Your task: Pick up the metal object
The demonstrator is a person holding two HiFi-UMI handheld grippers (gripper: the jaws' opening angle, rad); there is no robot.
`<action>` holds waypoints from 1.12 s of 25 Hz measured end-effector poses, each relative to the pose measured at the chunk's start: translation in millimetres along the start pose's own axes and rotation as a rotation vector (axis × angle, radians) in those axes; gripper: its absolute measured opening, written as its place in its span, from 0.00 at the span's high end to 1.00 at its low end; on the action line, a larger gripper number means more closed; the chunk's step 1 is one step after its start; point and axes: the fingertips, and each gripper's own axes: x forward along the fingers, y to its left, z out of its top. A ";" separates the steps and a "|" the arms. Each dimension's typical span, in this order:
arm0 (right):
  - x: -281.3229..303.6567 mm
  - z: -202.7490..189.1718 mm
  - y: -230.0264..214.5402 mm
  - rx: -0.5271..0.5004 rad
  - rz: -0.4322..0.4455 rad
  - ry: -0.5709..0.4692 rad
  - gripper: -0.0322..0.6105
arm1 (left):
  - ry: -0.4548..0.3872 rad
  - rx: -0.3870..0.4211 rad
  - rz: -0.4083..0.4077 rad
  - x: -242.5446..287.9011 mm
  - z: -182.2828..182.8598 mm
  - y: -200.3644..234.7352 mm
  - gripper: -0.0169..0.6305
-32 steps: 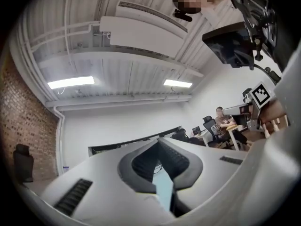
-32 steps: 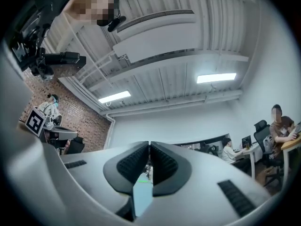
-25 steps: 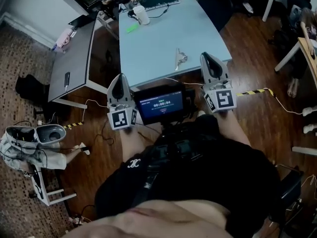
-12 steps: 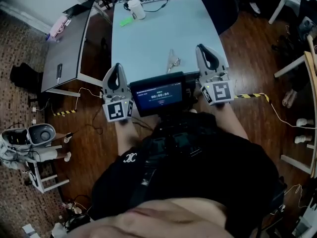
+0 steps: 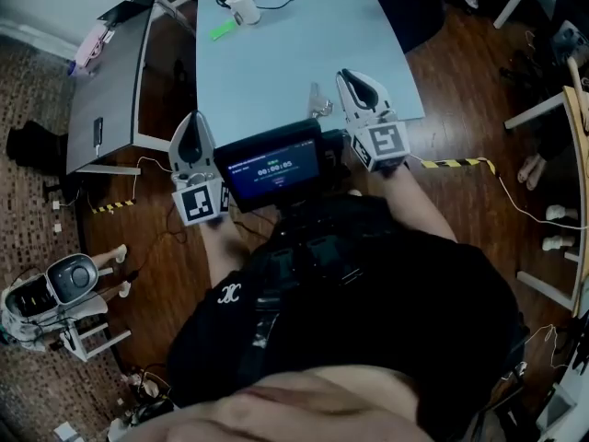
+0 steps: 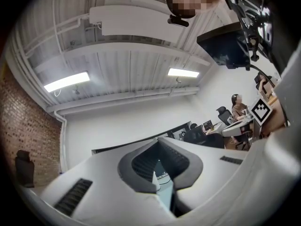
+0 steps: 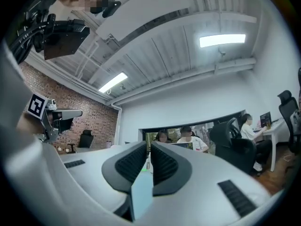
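Observation:
The metal object [image 5: 318,103], a small shiny piece, lies near the front edge of the light blue table [image 5: 276,63]; the chest screen hides its near end. My right gripper [image 5: 352,77] reaches over that table edge just right of the object and does not touch it. In the right gripper view its jaws [image 7: 149,147] are opening, with a thin slit and nothing between them. My left gripper [image 5: 195,118] hovers off the table's front left corner. In the left gripper view its tips [image 6: 158,145] meet, holding nothing. Neither gripper view shows the metal object.
A white cup [image 5: 241,5], a green item [image 5: 222,31] and a keyboard with cables sit at the table's far end. A grey side desk [image 5: 110,81] with a phone stands to the left. Yellow-black tape [image 5: 456,164] marks the wooden floor. People sit at desks farther off.
Both grippers have moved forward towards the table. The right one has come over the front edge and closer to the metal object. The object has not moved.

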 end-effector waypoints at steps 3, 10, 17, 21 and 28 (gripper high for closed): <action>12.7 -18.3 -1.9 0.013 -0.009 0.031 0.86 | -0.004 -0.011 -0.001 1.7 -2.7 4.6 0.96; 35.2 -75.0 -19.7 0.209 -0.067 0.169 0.74 | -0.001 -0.007 0.014 4.9 -5.9 25.2 0.96; 43.3 -138.4 -20.3 0.445 -0.070 0.325 0.64 | -0.001 -0.013 0.035 4.3 -7.4 32.8 0.96; 41.9 -180.7 -14.9 0.648 -0.065 0.424 0.64 | 0.004 -0.018 0.035 4.4 -7.9 32.6 0.96; 35.8 -260.3 6.2 0.923 -0.102 0.609 0.64 | -0.005 -0.025 0.046 -1.1 -6.1 45.9 0.96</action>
